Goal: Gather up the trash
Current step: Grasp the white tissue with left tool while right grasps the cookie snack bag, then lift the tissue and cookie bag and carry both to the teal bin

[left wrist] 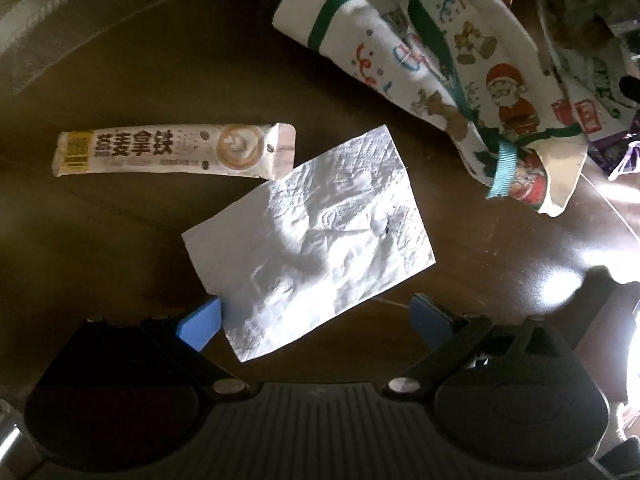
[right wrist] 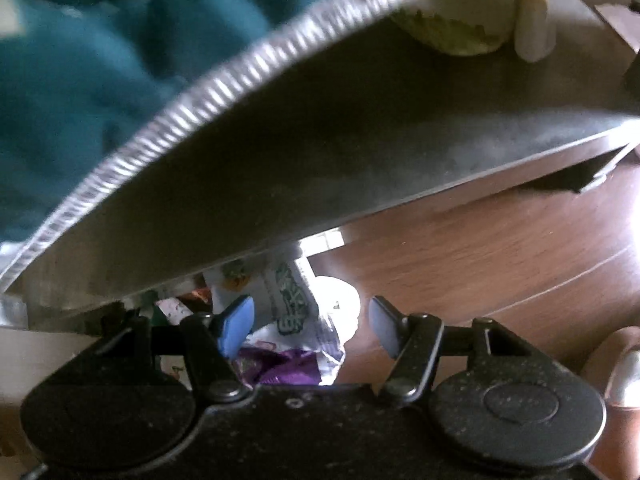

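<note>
In the left wrist view a crumpled white paper napkin (left wrist: pixel 316 240) lies flat on the dark wooden table, its near corner reaching between my open blue-padded left gripper (left wrist: pixel 316 320), which holds nothing. A coffee stick sachet (left wrist: pixel 172 151) lies left of the napkin. A Christmas-print cloth bag (left wrist: pixel 460 76) lies at the upper right. In the right wrist view my right gripper (right wrist: pixel 310 324) is open above a purple and white snack wrapper (right wrist: pixel 296 344), close under a large metal tray (right wrist: pixel 320 140).
More wrappers (left wrist: pixel 612 140) lie beyond the bag at the right edge. A tray edge (left wrist: pixel 60 16) shows at the upper left. In the right wrist view teal cloth (right wrist: pixel 100 40) fills the upper left and brown wooden tabletop (right wrist: pixel 500 248) lies to the right.
</note>
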The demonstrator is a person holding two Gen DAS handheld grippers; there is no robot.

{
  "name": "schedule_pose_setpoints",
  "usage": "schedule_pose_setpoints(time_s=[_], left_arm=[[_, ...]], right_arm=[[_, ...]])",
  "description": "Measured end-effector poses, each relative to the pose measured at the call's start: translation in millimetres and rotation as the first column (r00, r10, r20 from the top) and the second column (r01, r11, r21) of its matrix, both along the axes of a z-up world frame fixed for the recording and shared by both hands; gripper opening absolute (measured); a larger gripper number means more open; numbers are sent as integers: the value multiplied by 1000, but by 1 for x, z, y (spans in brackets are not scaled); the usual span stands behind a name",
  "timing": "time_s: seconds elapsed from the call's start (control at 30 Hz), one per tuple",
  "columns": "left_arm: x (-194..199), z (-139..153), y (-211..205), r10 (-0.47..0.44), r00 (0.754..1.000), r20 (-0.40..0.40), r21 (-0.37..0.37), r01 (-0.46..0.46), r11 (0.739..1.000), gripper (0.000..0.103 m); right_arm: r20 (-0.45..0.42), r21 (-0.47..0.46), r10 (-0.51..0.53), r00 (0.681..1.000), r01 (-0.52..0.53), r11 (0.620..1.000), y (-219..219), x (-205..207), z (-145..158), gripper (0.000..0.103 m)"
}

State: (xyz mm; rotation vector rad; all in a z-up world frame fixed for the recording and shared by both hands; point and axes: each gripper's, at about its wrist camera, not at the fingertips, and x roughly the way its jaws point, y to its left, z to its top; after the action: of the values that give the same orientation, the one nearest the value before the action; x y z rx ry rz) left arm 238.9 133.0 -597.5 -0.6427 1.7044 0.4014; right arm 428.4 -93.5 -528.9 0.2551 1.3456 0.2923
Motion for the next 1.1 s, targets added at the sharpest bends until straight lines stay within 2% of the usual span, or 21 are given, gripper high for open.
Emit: schedule_pose_setpoints(time_s=[0.03, 0.07, 0.1, 0.2, 0.27, 0.3, 0.33, 0.4, 0.5, 0.53, 0.57, 0.7, 0.93, 1.1], left_arm=[[-2, -5, 1, 2, 1000, -1, -8, -2, 1000, 99], [-3, -8, 1, 7, 1000, -2, -14, -7, 1000, 91], [-4, -11, 1, 14, 1000, -5, -20, -14, 1000, 88], [-8, -13, 3, 40, 999, -9, -10, -40, 999, 88], [-10, -10, 4, 41, 999, -7, 4, -41, 999, 79], [-10, -8, 4, 39, 999, -12, 13, -39, 999, 77], [-11, -8, 4, 39, 999, -19, 25, -39, 999, 71], [-12, -5, 6, 47, 998, -32, 47, -45, 998, 61], [-13, 2, 11, 36, 999, -27, 69, -34, 997, 34], [-12, 4, 13, 31, 999, -17, 60, -30, 998, 12], [-10, 6, 16, 32, 999, -13, 44, -32, 999, 8], [-4, 14, 19, 19, 1000, 14, 38, -20, 999, 7], [13, 44, 17, -2, 999, 38, 42, 1, 999, 7], [20, 80, 14, -25, 998, 51, 44, 23, 999, 7]], right_arm=[[-4, 2, 0, 1000, 0, 1000, 1, 1, -2, 63], [-5, -2, 0, 1000, 0, 1000, 0, 0, -3, 63], [-8, 3, -3, 1000, 3, 1000, -1, 0, -4, 63], [-15, 12, 4, 1000, -3, 1000, 0, 2, -7, 63], [-15, 10, 13, 1000, -12, 1000, 0, 2, -8, 60], [-16, 6, 16, 1000, -16, 1000, 0, 2, -8, 39], [-24, 1, 19, 1000, -19, 1000, 1, 2, -9, 22], [-46, -4, 9, 999, -9, 1000, -2, 4, -9, 19], [-39, -16, 24, 999, -25, 1000, -1, 3, -7, 17], [-37, -22, 32, 999, -33, 999, 1, 3, -6, 16], [-34, -30, 37, 999, -38, 999, 4, 3, -6, 14], [-26, -42, 54, 998, -55, 998, 16, 2, 0, 5], [-44, -105, 77, 996, -81, 991, 11, -10, 31, 3], [-61, -153, 104, 993, -112, 982, 5, -34, 63, 1]])
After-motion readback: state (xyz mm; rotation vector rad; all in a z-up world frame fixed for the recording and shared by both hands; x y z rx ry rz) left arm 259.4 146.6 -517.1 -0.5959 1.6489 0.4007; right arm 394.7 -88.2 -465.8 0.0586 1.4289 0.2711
